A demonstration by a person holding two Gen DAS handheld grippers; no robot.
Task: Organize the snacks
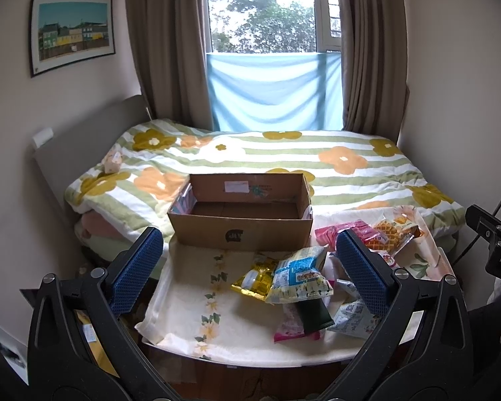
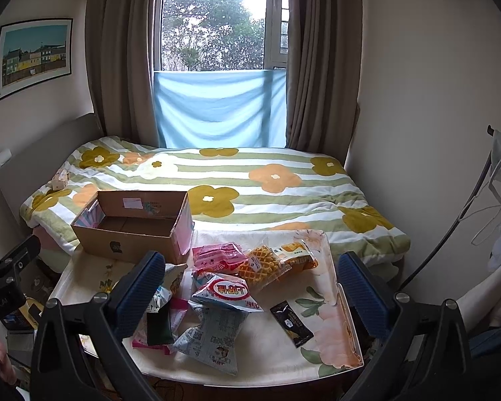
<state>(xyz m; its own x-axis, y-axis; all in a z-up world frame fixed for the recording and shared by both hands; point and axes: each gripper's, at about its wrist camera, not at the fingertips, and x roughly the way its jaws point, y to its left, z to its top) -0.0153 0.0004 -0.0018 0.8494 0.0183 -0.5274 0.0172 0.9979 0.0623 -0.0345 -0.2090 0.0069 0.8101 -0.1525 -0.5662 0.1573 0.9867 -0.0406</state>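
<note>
bedroom, floral bed [image 2: 250, 183] behind cloth-covered table [image 2: 284, 361]. snack packets [image 2: 227, 287] piled on table right of open cardboard box [image 2: 130, 230]. left gripper [image 1: 250, 267] and right gripper [image 2: 250, 287] hover above, jaws spread wide, holding nothing.

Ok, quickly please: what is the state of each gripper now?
Left gripper: open, holding nothing.
Right gripper: open, holding nothing.
</note>
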